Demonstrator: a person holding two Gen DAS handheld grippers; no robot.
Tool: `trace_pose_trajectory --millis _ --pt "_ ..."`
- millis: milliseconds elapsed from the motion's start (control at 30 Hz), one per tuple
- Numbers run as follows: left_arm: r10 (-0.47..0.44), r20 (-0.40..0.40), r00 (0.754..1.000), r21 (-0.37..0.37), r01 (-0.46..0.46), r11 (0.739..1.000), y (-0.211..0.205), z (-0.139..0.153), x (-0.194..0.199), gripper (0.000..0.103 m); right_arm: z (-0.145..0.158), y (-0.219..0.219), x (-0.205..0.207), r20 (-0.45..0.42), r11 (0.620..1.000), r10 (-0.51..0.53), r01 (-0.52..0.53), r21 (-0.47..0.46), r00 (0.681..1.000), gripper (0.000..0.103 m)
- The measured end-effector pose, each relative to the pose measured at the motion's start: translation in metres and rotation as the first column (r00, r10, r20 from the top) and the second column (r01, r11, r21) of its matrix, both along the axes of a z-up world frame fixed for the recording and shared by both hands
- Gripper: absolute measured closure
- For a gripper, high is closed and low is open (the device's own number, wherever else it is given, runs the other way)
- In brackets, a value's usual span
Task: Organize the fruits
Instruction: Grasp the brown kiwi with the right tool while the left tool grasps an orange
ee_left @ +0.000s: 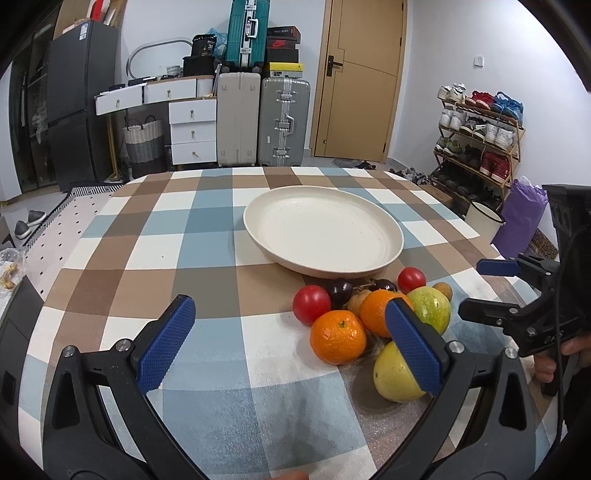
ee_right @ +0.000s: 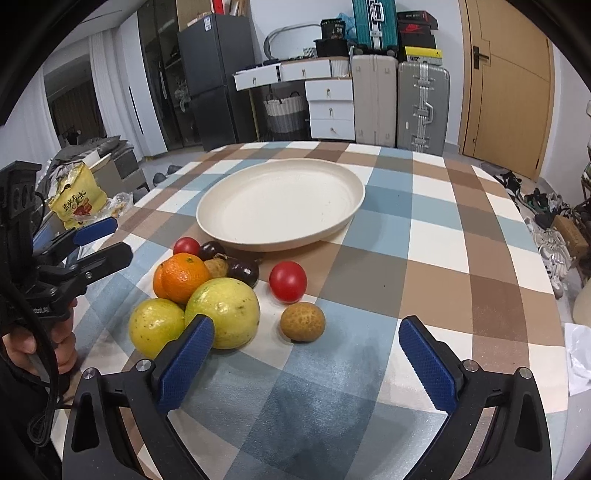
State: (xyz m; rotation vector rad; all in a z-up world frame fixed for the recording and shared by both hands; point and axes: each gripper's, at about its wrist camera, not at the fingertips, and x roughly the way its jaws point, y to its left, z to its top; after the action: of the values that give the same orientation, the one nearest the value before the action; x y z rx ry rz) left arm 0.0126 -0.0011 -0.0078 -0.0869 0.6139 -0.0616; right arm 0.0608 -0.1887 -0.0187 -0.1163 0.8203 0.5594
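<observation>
Cream plate (ee_right: pixel 280 201), brown-blue-white checked tablecloth (ee_right: pixel 424 236), red tomatoes (ee_right: pixel 288 281), orange tangerines (ee_right: pixel 184 277), blue-padded tongs (ee_right: pixel 304 363)

Checkered cloth (ee_left: pixel 207 236) covers the worktop. Behind it: black fridge (ee_left: pixel 79 99), white drawer unit (ee_left: pixel 192 129), woven basket (ee_left: pixel 144 144) under the desk, beige suitcase (ee_left: pixel 238 118) beside grey suitcase (ee_left: pixel 284 122), teal suitcase (ee_left: pixel 247 33) stacked on top, wooden door (ee_left: pixel 360 77). Shoe rack (ee_left: pixel 480 140) at right wall. Yellow snack bag (ee_right: pixel 75 199) off the worktop's left edge
</observation>
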Motion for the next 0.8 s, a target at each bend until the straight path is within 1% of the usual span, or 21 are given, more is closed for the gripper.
trace_pose_trajectory --millis 133,200,233,267,300,333,400,433,500,600,700,800 --pt "-0.032 -0.03 0.999 -0.004 0.032 0.999 -0.003 -0.004 0.003 0.001 -0.003 0.003 0.005 -0.024 0.999 0.011 -0.012 -0.038 1.0 0.005" --pt "-0.033 -0.041 0.999 0.009 0.033 0.999 -0.005 -0.006 0.005 0.001 -0.004 0.002 0.009 -0.034 1.0 0.009 -0.01 -0.029 0.999 0.006" --pt "-0.037 -0.047 0.998 0.009 0.038 0.999 -0.006 -0.007 0.006 0.001 -0.004 0.001 0.011 -0.042 1.0 0.011 -0.012 -0.027 0.999 0.007" --pt "-0.043 -0.055 0.998 0.006 0.044 0.999 -0.006 -0.008 0.007 0.001 -0.003 0.0 0.012 -0.046 0.999 0.019 -0.02 -0.027 0.999 0.013" --pt "-0.044 -0.061 0.997 0.005 0.044 0.999 -0.005 -0.009 0.008 0.001 -0.003 -0.002 0.013 -0.05 0.999 0.027 -0.028 -0.027 0.998 0.016" --pt "-0.04 -0.065 0.997 0.007 0.041 0.999 -0.005 -0.009 0.008 0.001 -0.003 -0.004 0.014 -0.053 0.999 0.029 -0.031 -0.029 0.998 0.017" --pt "-0.04 -0.082 0.996 0.007 0.041 0.999 -0.004 -0.012 0.011 0.002 -0.004 -0.006 0.017 -0.061 0.999 0.025 -0.028 -0.043 0.998 0.017" --pt "-0.045 -0.101 0.994 0.002 0.046 0.999 -0.003 -0.014 0.014 0.004 -0.006 -0.007 0.019 -0.071 0.998 0.025 -0.028 -0.051 0.997 0.017" --pt "-0.047 -0.143 0.989 -0.004 0.047 0.999 -0.002 -0.02 0.02 0.011 -0.01 -0.006 0.022 -0.085 0.998 0.024 -0.029 -0.057 0.996 0.018" --pt "-0.057 -0.186 0.981 -0.023 0.053 0.998 0.0 -0.028 0.026 0.016 -0.015 -0.001 0.024 -0.093 0.997 0.032 -0.039 -0.07 0.995 0.02" --pt "-0.077 -0.217 0.973 -0.049 0.068 0.996 -0.001 -0.034 0.034 0.018 -0.018 0.002 0.027 -0.103 0.996 0.041 -0.049 -0.071 0.994 0.023" --pt "-0.098 -0.234 0.967 -0.062 0.086 0.994 -0.004 -0.038 0.042 0.022 -0.021 0.006 0.029 -0.111 0.995 0.052 -0.061 -0.076 0.992 0.028"
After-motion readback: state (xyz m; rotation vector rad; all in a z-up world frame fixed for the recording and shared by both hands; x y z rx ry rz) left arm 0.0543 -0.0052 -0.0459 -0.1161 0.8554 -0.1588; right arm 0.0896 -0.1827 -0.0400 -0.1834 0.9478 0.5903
